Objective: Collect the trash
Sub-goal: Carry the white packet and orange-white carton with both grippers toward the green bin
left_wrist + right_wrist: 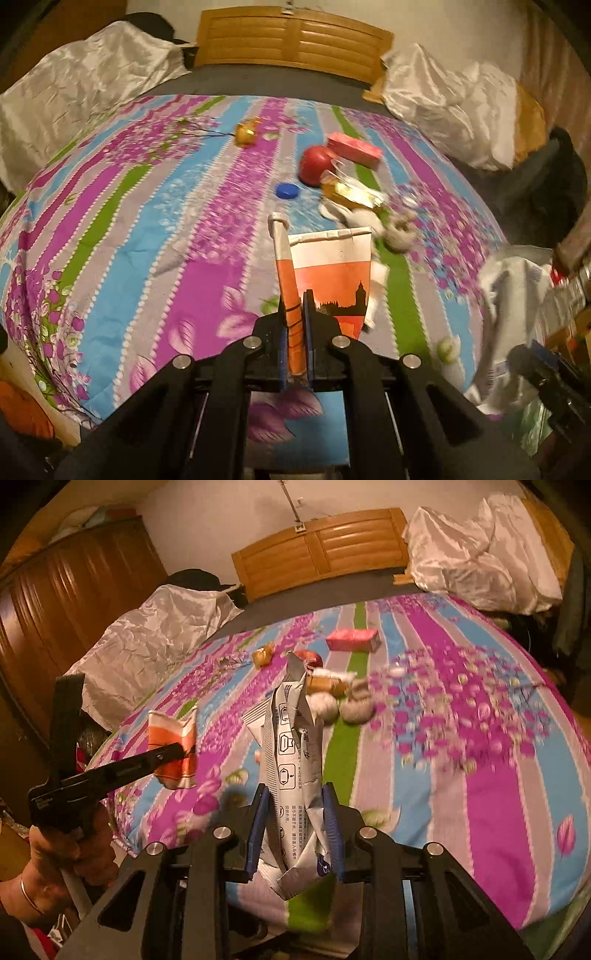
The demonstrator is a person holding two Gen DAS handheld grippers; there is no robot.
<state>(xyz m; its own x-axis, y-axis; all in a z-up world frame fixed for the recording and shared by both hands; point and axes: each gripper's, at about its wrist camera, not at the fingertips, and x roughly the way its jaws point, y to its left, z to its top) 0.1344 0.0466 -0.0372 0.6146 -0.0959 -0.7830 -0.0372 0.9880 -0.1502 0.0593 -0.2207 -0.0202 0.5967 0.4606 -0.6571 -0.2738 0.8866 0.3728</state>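
Up close in the left wrist view, the left gripper [295, 332] has its fingers clenched on an orange-and-white wrapper [330, 275], lifted above the striped floral bedspread [147, 229]. Beyond it lie a blue cap [287, 191], a red apple [314, 164], a pink box [354, 148], a gold wrapper [246, 132] and crumpled tissues [364, 218].

From the right wrist view, the right gripper [295, 827] grasps a grey printed packet [291, 768] between its fingers, held upright over the bed. At left, the other gripper carries the orange-and-white wrapper in the air.
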